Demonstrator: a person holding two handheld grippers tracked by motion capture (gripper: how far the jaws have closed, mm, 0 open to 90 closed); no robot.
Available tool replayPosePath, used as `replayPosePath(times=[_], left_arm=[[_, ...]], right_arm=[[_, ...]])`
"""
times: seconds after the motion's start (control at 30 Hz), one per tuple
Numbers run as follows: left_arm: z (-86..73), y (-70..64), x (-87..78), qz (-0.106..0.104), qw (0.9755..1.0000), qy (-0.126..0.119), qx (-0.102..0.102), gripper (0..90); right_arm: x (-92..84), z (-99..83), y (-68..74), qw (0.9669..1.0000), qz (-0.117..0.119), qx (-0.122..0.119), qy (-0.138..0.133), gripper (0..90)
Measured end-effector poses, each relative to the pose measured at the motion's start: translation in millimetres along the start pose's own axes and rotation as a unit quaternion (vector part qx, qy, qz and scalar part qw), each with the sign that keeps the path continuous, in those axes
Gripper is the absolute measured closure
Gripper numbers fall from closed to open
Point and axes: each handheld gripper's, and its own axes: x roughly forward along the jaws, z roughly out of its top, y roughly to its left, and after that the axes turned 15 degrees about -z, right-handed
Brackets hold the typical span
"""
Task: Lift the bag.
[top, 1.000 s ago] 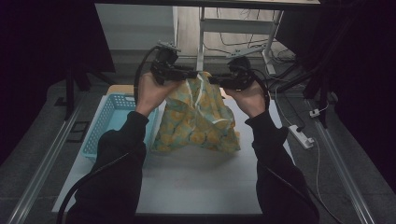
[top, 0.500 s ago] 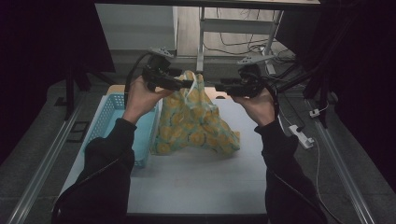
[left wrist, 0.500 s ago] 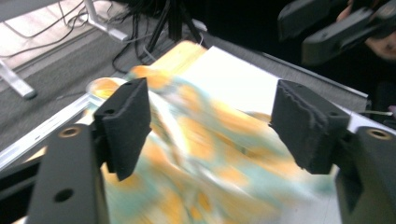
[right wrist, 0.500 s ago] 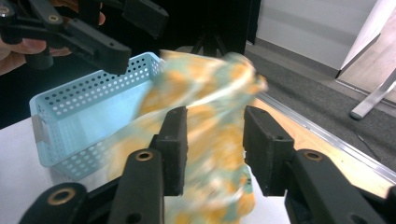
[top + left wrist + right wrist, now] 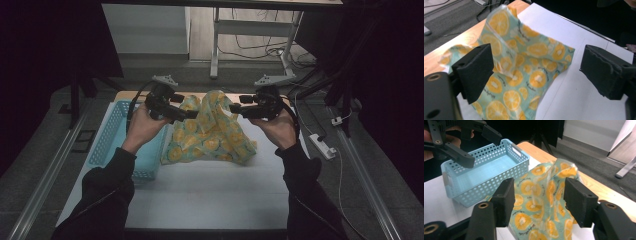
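Since both hand-held grippers point(image 5: 207, 111) let go, the orange-print cloth point(image 5: 212, 137) has seemingly slumped lower.

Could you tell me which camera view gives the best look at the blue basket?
The right gripper view: the blue basket shows whole there, with its holed walls and bare floor. The high view catches the basket from above, partly behind the person's left forearm. The left gripper view looks at the orange-print cloth instead.

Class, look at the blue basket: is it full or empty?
Empty. The right gripper view shows the blue basket with a bare floor; the orange-print bag lies outside it.
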Motion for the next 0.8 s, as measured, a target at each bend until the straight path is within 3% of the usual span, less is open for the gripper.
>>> replayPosePath(times=[0.37,0.57,0.8], left_arm=[[-42.3,-11.5,3.2,-0.004,0.9999,-0.001,0.011,1.1],[-62.8,-15.6,2.8,-0.011,0.9999,-0.003,0.006,0.0],[-84.8,-21.9,2.7,0.001,1.0000,0.001,0.005,0.0]], right_arm=[[-3.3,-30.8,12.7,0.9999,0.000,0.011,-0.005,24.7],[-5.0,-47.5,17.1,0.9999,-0.001,0.011,-0.001,17.0],[-7.0,-68.0,22.3,1.0000,-0.005,0.006,0.000,10.6]])
